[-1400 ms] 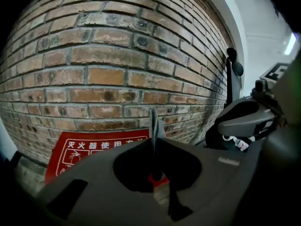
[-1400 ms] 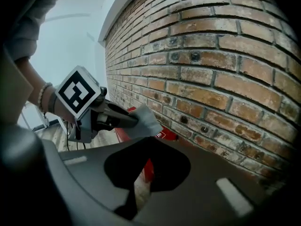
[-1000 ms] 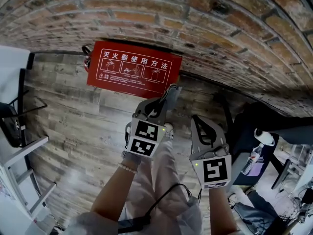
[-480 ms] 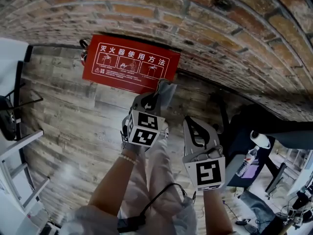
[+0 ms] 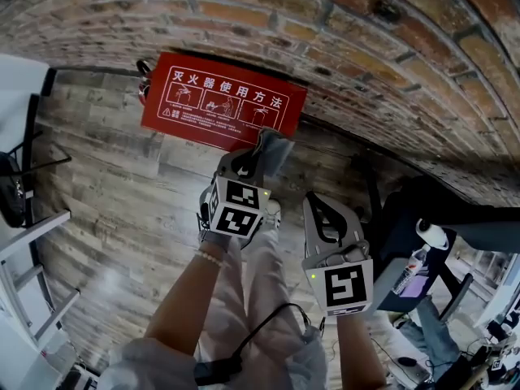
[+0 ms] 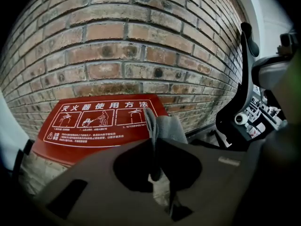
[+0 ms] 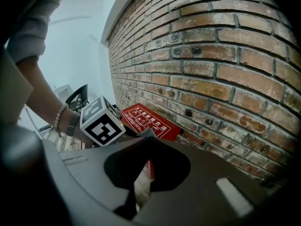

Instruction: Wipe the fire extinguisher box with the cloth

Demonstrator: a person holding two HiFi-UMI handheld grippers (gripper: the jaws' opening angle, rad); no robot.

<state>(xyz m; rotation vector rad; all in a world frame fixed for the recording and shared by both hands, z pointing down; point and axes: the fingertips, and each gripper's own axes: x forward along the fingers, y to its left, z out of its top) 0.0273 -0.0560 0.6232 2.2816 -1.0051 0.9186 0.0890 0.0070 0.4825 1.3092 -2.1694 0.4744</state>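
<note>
Cloth (image 5: 275, 147) further L along box (image 5: 221, 102)

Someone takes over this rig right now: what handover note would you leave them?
Left tool: shut on the grey cloth, at the right end of the red fire extinguisher box; contact unclear.
Right tool: shut, empty, held back beside the left.
Done: cloth gripped and at the box.
Left: wipe across the box's printed top face.

One red fire extinguisher box (image 5: 223, 102) and one grey cloth (image 5: 275, 146) are counted. Two grippers are seen: the left gripper (image 5: 262, 153) and the right gripper (image 5: 320, 203). One bottle (image 5: 409, 268), possibly, is made out lower right.
</note>
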